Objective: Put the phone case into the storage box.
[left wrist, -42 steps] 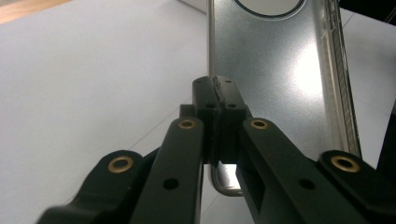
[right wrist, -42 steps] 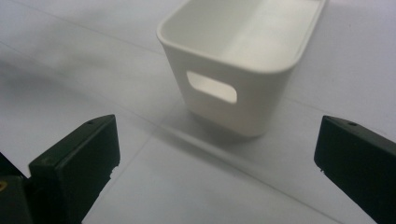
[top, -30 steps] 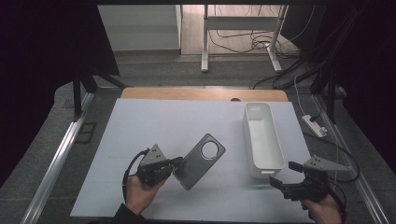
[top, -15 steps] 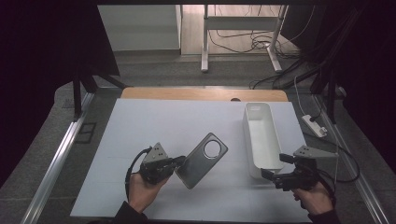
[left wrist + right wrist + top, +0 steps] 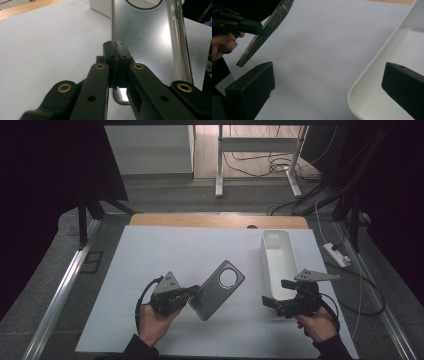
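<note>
A grey phone case (image 5: 218, 289) with a round camera hole is held tilted above the white table (image 5: 165, 255), left of centre. My left gripper (image 5: 192, 292) is shut on its lower left edge; in the left gripper view the jaws (image 5: 115, 48) pinch the case (image 5: 145, 42) by its rim. My right gripper (image 5: 277, 292) stands open at the near end of a long white tray (image 5: 263, 265). In the right gripper view its jaws (image 5: 329, 82) straddle the tray's rounded corner (image 5: 372, 75), with the case (image 5: 265, 32) and the left gripper (image 5: 239, 25) farther off.
A wooden strip (image 5: 215, 221) runs along the table's far edge. A white power strip (image 5: 337, 255) and cables lie on the floor to the right. A metal rail (image 5: 65, 285) borders the left side.
My right gripper has moved forward and left, up to the near end of the white tray. The left gripper keeps hold of the case and has barely shifted.
</note>
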The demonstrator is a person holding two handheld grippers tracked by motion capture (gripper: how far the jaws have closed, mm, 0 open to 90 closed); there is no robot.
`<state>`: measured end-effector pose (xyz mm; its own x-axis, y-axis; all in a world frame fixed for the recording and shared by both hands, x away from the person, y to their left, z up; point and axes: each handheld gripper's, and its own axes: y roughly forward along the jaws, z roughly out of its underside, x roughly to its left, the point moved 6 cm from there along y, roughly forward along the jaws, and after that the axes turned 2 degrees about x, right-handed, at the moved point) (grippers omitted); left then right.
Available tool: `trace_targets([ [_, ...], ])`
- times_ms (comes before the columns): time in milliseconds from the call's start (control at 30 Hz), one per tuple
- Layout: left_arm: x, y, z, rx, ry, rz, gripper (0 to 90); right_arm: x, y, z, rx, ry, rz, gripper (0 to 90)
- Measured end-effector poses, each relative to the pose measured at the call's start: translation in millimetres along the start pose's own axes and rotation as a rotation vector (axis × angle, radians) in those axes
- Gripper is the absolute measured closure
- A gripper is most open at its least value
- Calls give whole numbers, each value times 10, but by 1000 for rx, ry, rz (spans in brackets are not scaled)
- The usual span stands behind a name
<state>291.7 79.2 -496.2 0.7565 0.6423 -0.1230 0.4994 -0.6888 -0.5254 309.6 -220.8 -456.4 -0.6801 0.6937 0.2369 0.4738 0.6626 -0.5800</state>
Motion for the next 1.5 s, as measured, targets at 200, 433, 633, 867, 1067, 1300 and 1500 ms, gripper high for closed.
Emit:
trace_targets([
  [200,-9,26,-16,-2,3,2,893,83,131,-27,23,-5,-26,0],
  [433,-25,67,-31,-2,8,4,893,174,243,-55,39,0,-55,0],
  [633,-46,96,-47,-6,12,6,893,252,352,-99,36,3,-80,0],
  [867,-67,119,-69,-18,15,9,893,344,483,-150,47,9,-113,0],
  [1067,-78,134,-78,-20,19,4,893,389,572,-179,52,22,-138,0],
  [1300,-87,145,-93,-25,22,3,893,461,660,-186,79,41,-166,0],
  [1500,-106,158,-102,-27,26,6,893,528,733,-221,92,54,-171,0],
])
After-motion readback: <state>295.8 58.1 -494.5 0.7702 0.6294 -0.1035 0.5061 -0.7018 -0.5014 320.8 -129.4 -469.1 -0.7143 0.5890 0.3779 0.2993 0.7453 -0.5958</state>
